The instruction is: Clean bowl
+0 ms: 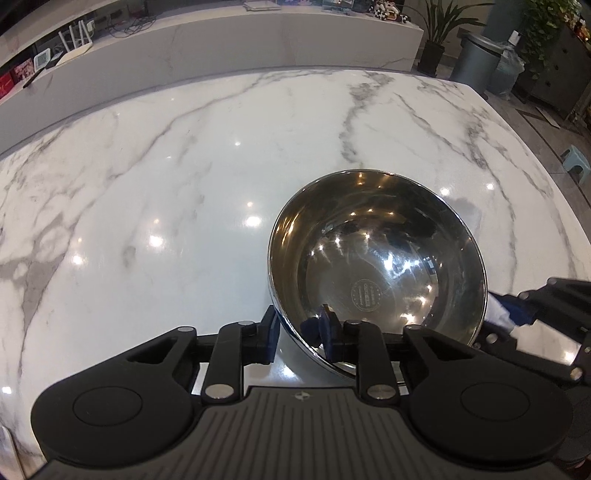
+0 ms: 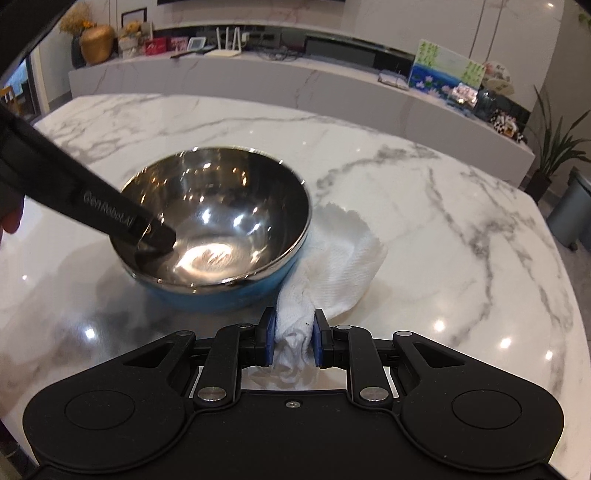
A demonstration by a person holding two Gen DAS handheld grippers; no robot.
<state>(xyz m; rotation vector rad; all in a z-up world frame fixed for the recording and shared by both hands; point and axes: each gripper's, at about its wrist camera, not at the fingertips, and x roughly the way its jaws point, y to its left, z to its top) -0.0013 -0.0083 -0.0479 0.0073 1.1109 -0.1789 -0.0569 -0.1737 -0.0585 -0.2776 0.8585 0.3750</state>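
A steel bowl (image 1: 376,266) with a blue outside (image 2: 218,291) sits tilted on the white marble table (image 1: 147,184). My left gripper (image 1: 301,338) is shut on the bowl's near rim, one finger inside and one outside; it also shows in the right wrist view (image 2: 155,236), reaching in from the left. My right gripper (image 2: 293,338) is shut on a white cloth (image 2: 340,254) that lies on the table against the bowl's right side. In the left wrist view the right gripper (image 1: 532,306) and the cloth (image 1: 498,310) show at the bowl's right edge.
A long marble counter (image 2: 295,85) with pictures, a router and ornaments runs behind the table. A grey bin (image 1: 476,62) and potted plants (image 1: 439,33) stand on the floor beyond the table's far right corner.
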